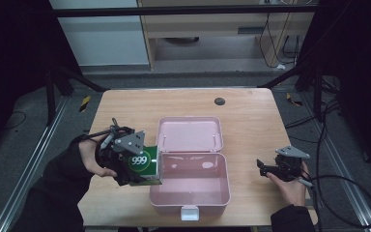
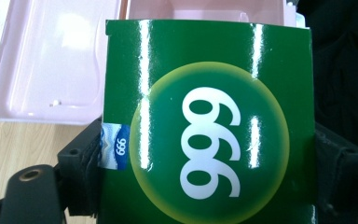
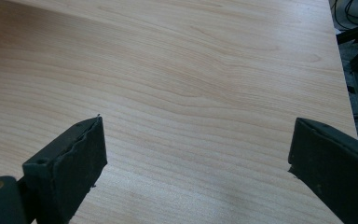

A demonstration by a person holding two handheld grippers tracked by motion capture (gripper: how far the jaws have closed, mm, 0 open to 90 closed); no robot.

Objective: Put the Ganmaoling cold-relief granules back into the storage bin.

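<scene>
Green "999" medicine box (image 1: 145, 166) clamped in left gripper (image 1: 134, 164) fingers at left rim of open pink lunch box (image 1: 191, 189), right gripper (image 1: 265, 167) fingers spread wide, empty, above bare wooden counter (image 1: 251, 121).

The room is being kept dim in the high view, with the table (image 1: 251, 116) alone being lit from above. Streaks of glare are being thrown off the green box (image 2: 205, 130), and the jaws are being rendered soft.
</scene>
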